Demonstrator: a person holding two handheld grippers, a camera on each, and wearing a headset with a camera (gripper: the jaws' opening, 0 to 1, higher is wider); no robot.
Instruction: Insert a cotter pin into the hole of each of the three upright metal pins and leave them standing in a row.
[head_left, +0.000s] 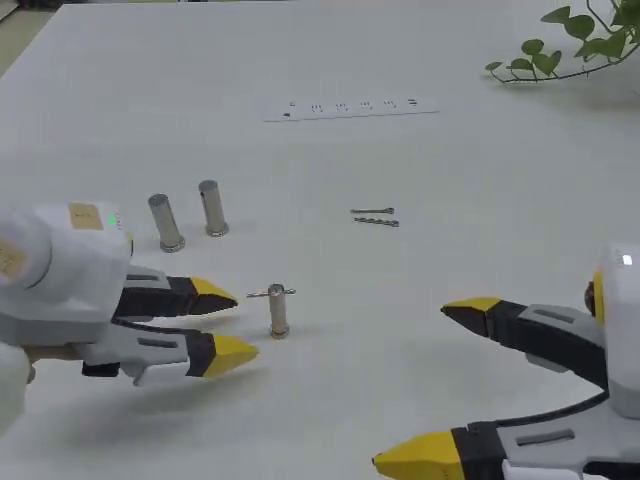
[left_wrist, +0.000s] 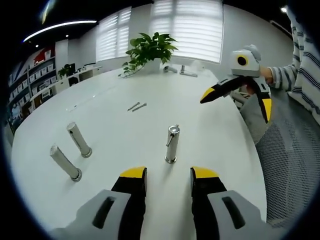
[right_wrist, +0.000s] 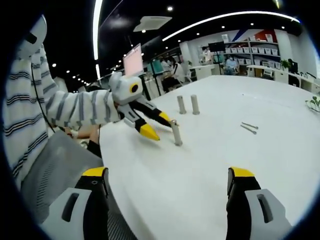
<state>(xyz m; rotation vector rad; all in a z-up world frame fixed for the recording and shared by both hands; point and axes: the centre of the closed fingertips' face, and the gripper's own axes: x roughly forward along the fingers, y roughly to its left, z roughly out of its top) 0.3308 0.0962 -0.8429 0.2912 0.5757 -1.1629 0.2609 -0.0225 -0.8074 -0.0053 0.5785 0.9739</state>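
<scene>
Grippers empty, one pin fitted

Left yellow-tipped black-and-white gripper (head_left: 243, 323) hovers with its jaws partly open, holding nothing. Its tips are just short of the nearest short silver metal pin (head_left: 278, 312), which stands upright on the white surface (head_left: 420, 60) with a thin cotter pin (head_left: 270, 293) through its top. The matching right gripper (head_left: 412, 385) is spread wide and empty near the surface's near edge. Two bare silver pins (head_left: 165, 222) stand side by side farther back. Two loose cotter pins (head_left: 375, 216) lie mid-surface, with open room all around them.
</scene>
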